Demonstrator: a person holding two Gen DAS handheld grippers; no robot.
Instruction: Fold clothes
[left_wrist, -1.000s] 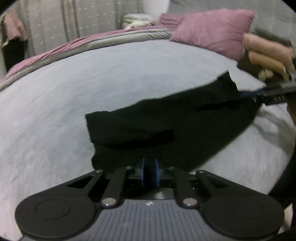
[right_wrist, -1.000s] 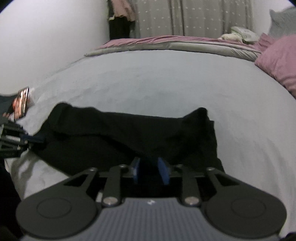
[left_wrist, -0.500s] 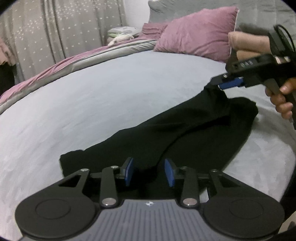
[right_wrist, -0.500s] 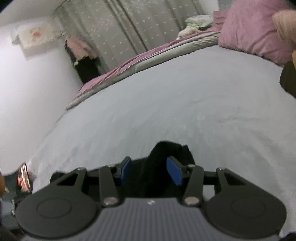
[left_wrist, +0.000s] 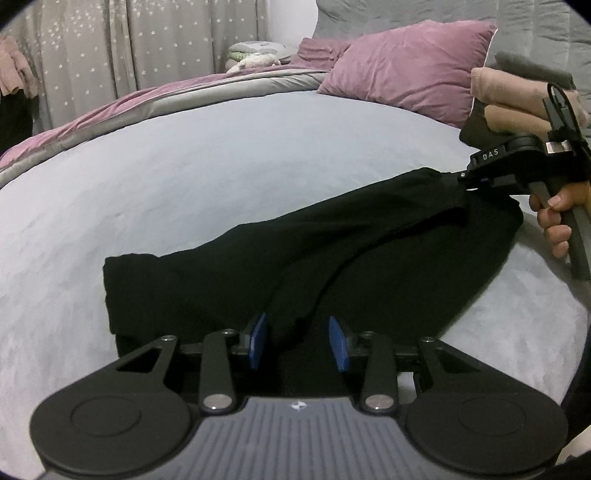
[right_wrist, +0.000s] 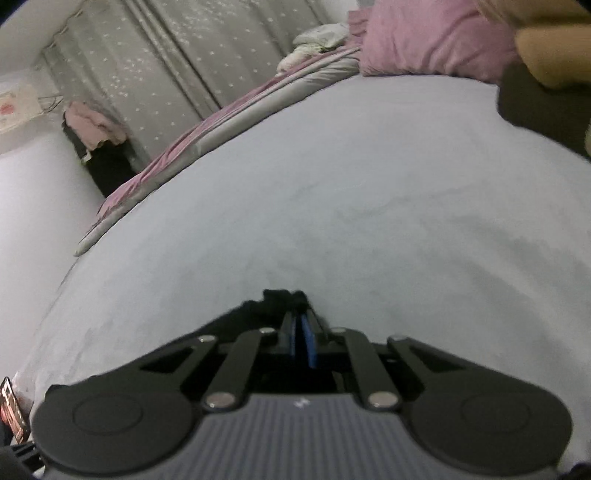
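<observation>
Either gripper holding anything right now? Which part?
Right gripper is shut on the black garment, pinching its far corner. Left gripper is open; a fold of cloth lies between its pads, not gripped.

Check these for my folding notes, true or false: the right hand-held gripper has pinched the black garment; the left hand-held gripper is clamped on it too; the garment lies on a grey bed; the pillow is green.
1. The right hand-held gripper has pinched the black garment. True.
2. The left hand-held gripper is clamped on it too. False: its jaws stand apart with cloth between them.
3. The garment lies on a grey bed. True.
4. The pillow is green. False: it is pink.
</observation>
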